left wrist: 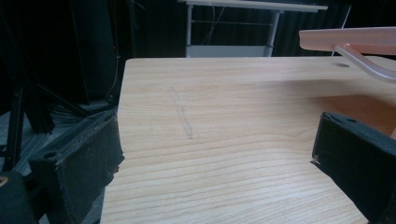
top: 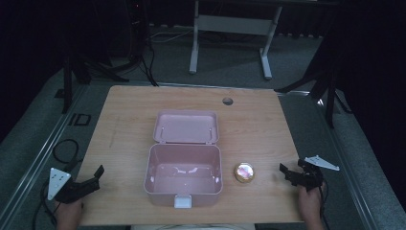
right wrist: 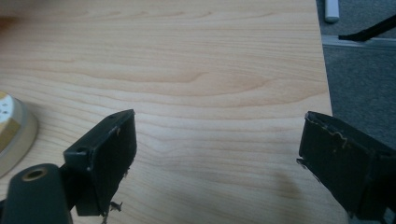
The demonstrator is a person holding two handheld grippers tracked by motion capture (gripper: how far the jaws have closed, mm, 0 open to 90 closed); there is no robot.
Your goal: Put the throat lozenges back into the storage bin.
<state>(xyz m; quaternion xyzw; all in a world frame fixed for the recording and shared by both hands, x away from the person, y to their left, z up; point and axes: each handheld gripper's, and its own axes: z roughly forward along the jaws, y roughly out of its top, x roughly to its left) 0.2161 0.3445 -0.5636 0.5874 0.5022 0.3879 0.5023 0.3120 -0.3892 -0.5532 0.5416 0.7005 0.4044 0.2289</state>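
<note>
Nothing is gripped yet, so this looks like the start; the likely next move is the right gripper [top: 293,173] reaching left to the small round gold tin [top: 244,173], just beside the open pink plastic box [top: 183,179] on the wooden table [top: 129,120]; the left gripper [top: 85,185] waits; both stand wide open, empty.

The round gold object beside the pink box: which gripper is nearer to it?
Right. The right gripper sits just right of the round gold object; the left gripper is across the open pink box, at the table's left edge.
</note>
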